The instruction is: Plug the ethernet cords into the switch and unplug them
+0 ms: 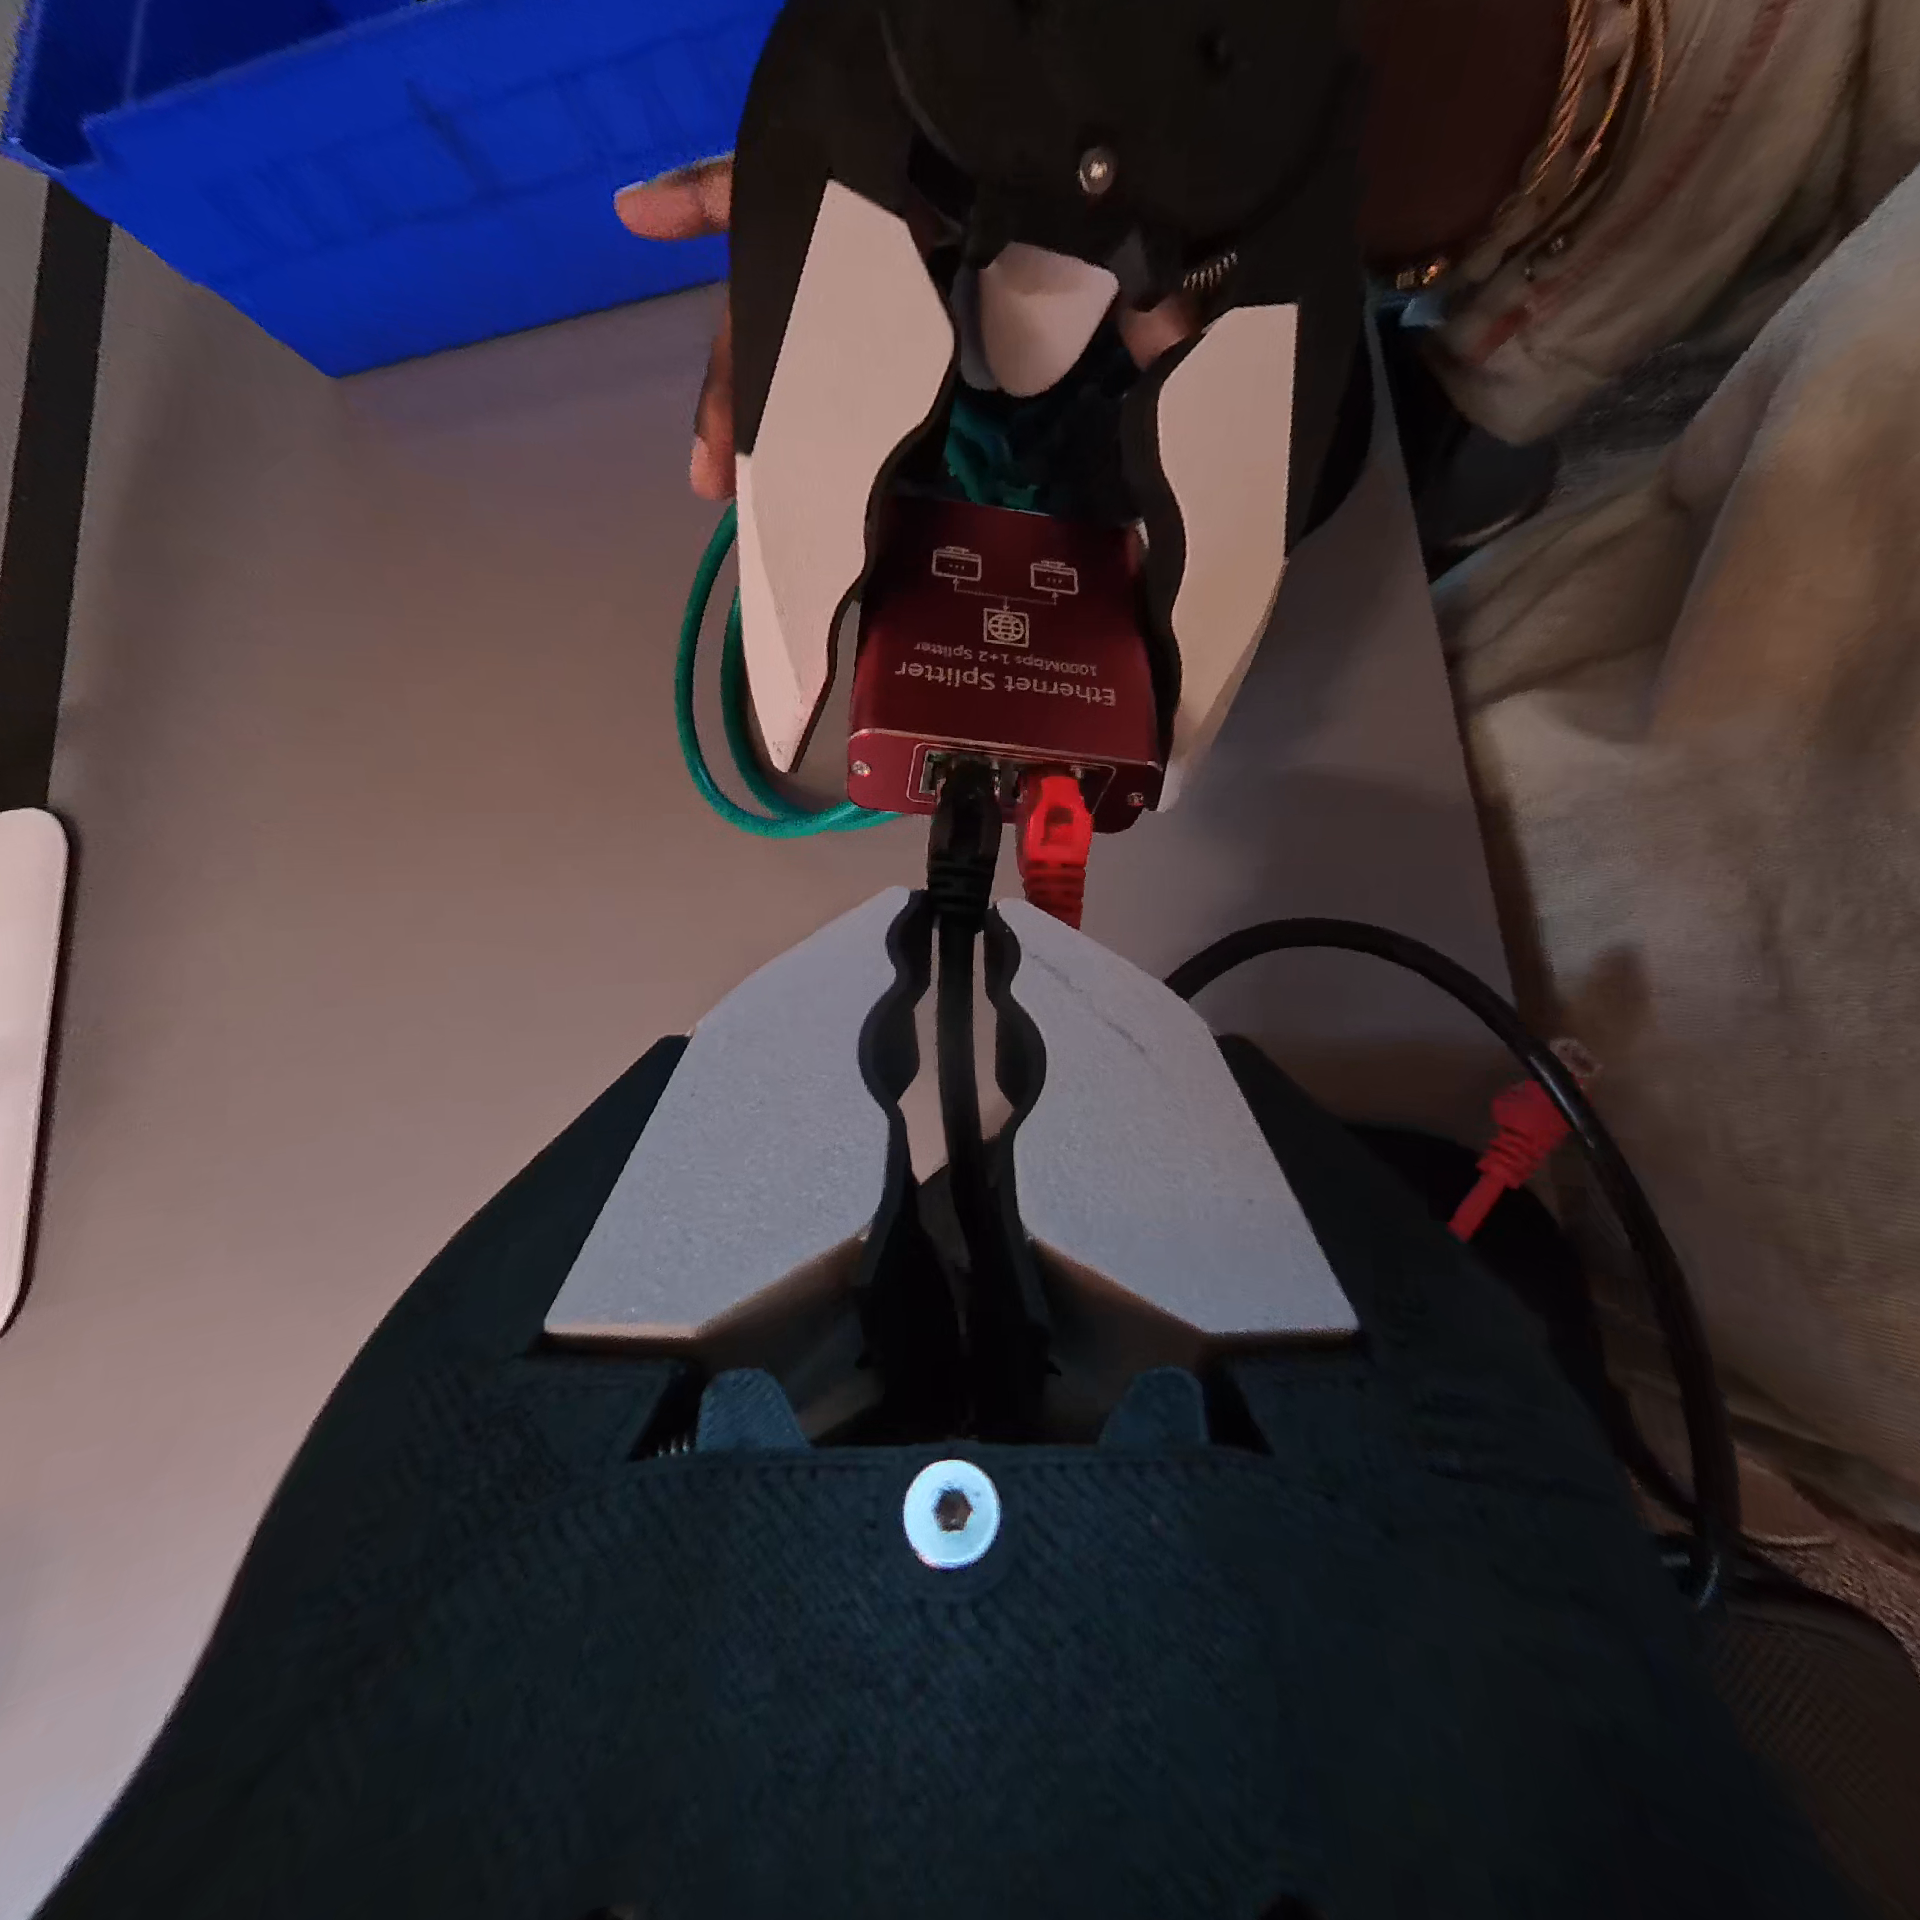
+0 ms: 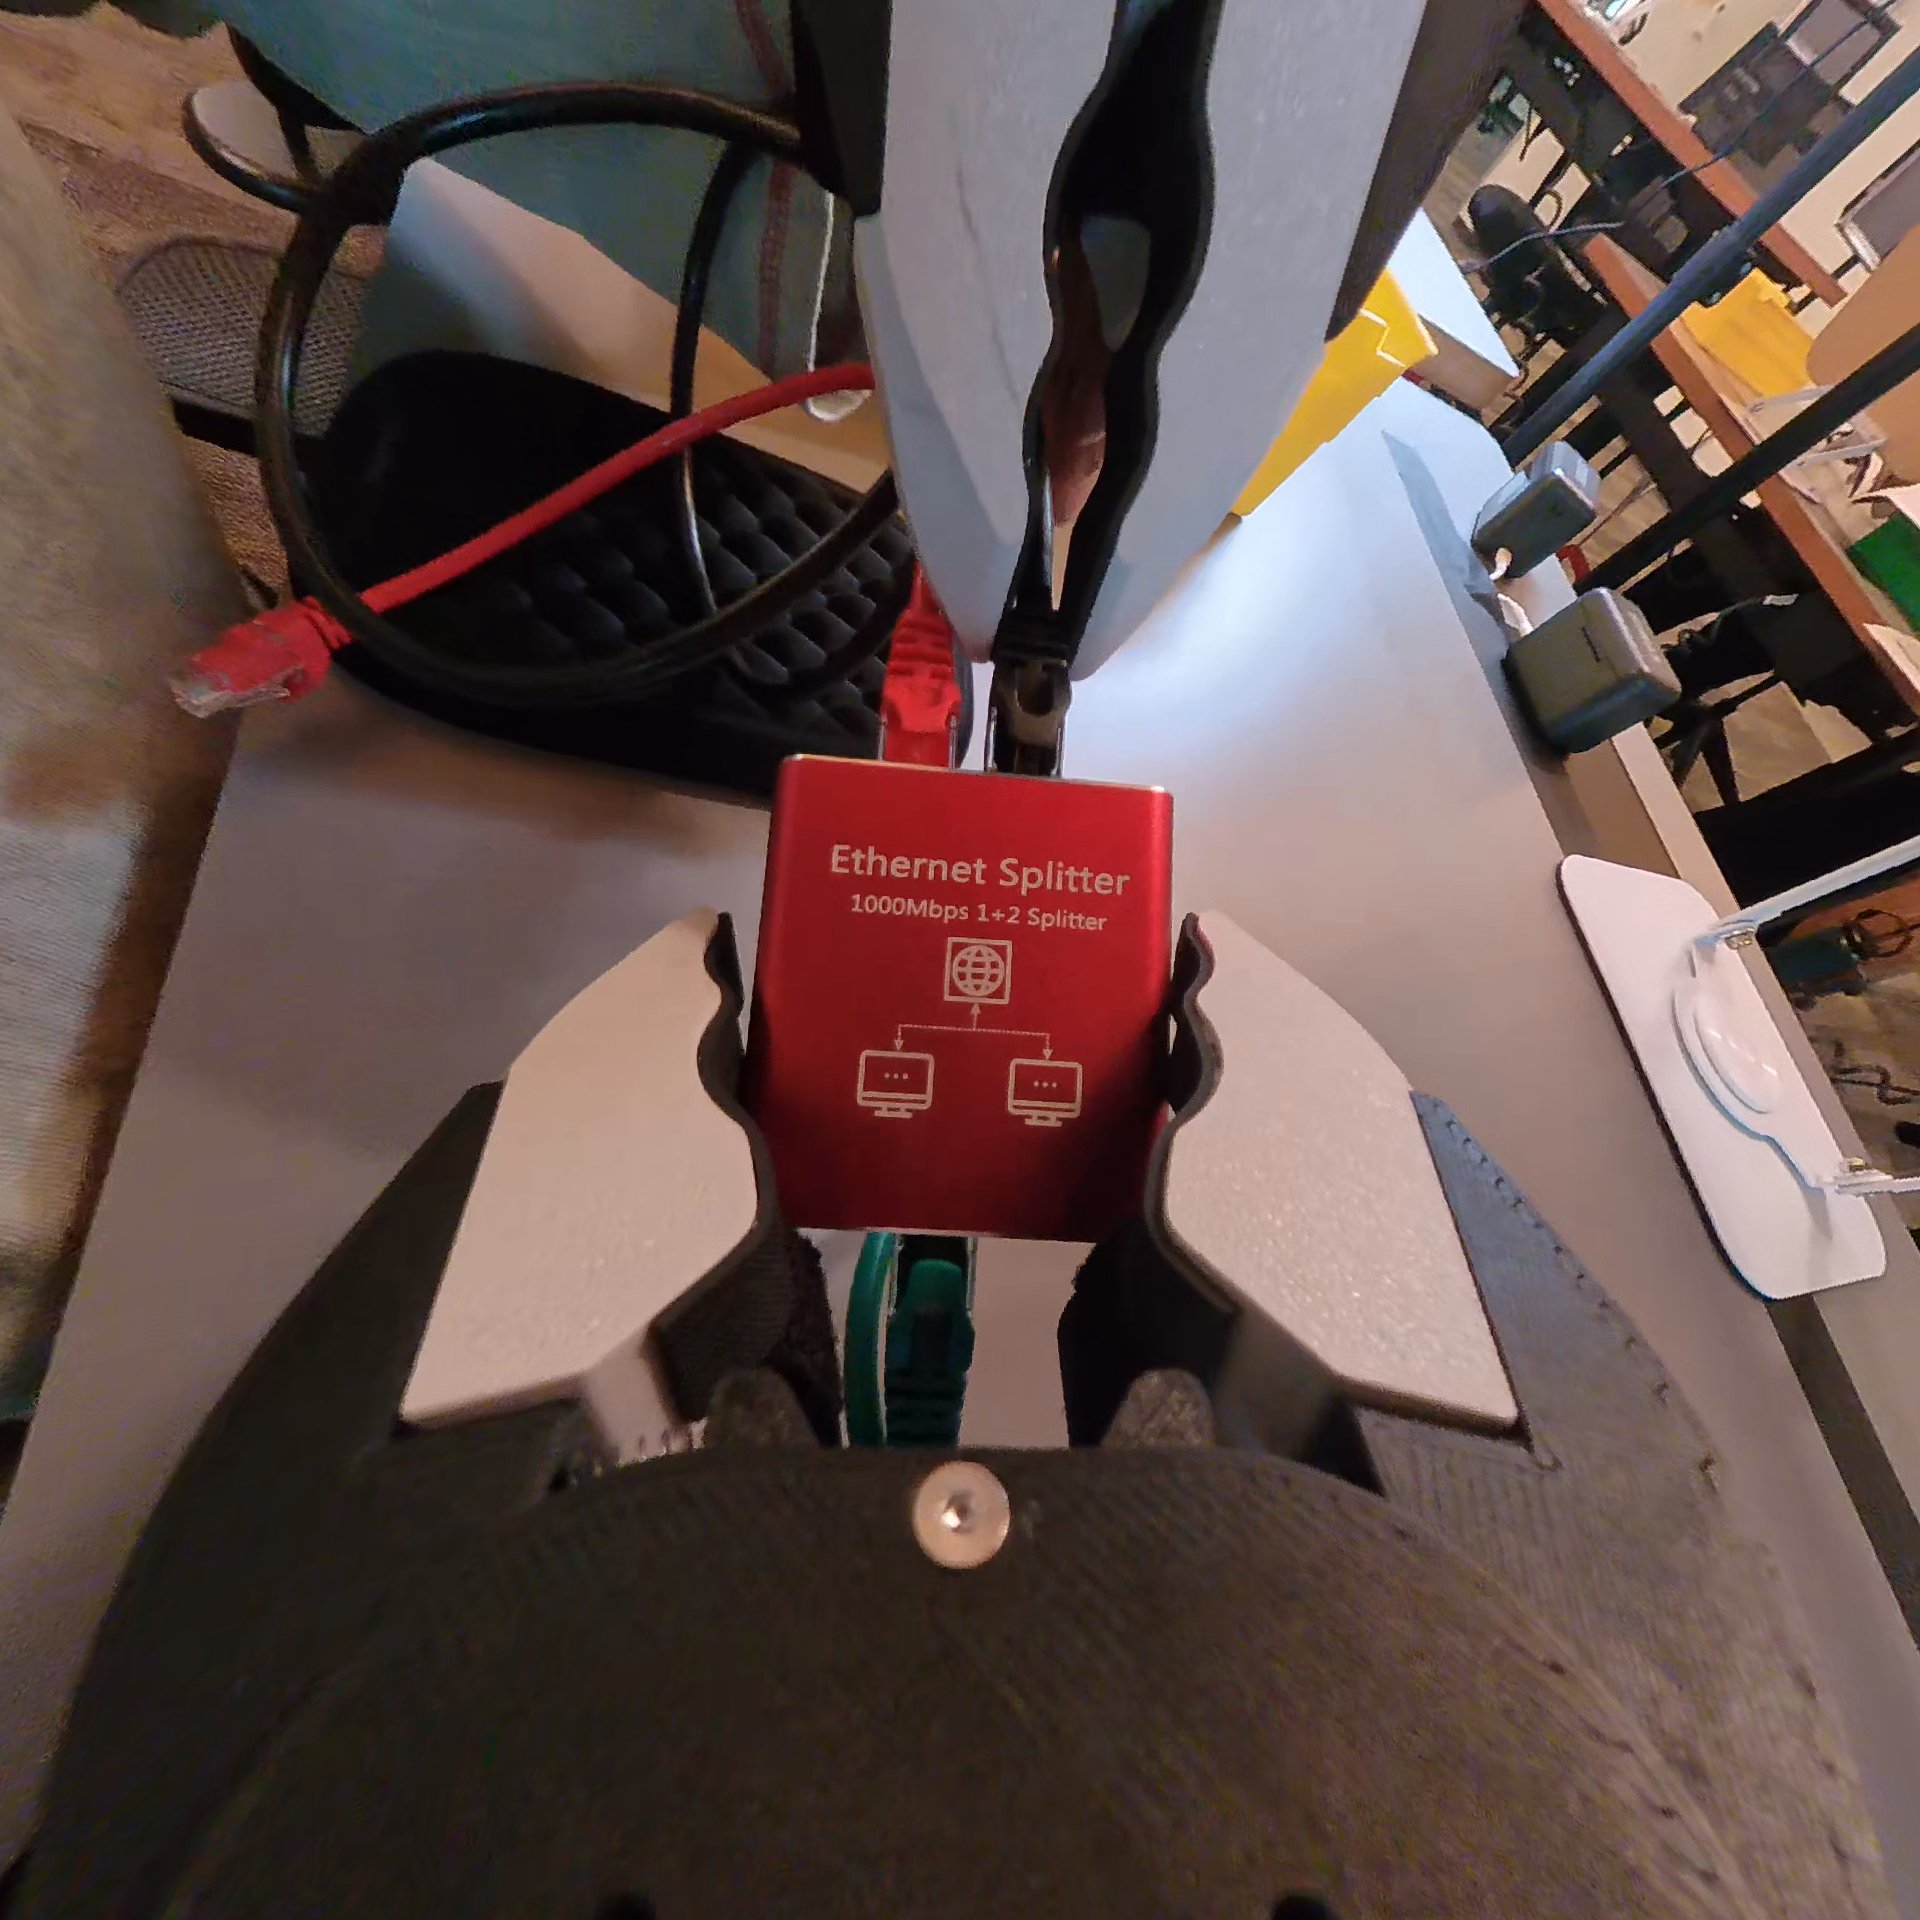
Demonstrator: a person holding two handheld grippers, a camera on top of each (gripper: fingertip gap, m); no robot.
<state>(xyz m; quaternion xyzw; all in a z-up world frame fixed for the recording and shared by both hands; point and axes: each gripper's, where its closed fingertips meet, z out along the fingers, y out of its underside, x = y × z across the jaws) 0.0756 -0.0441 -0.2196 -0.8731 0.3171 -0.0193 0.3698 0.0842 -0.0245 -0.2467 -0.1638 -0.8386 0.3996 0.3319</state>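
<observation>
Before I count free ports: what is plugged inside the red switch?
The red switch holds a black plug and a red plug side by side, and a green plug in the opposite end. The port contacts are hidden by the plugs.

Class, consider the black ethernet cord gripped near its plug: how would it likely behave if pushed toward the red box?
The black cord probably buckles if pushed from far back, since its slack loops loosely. Held close to the plug by the left claw, it likely stays stiff enough. The red box, clamped by the right claw, should resist.
</observation>
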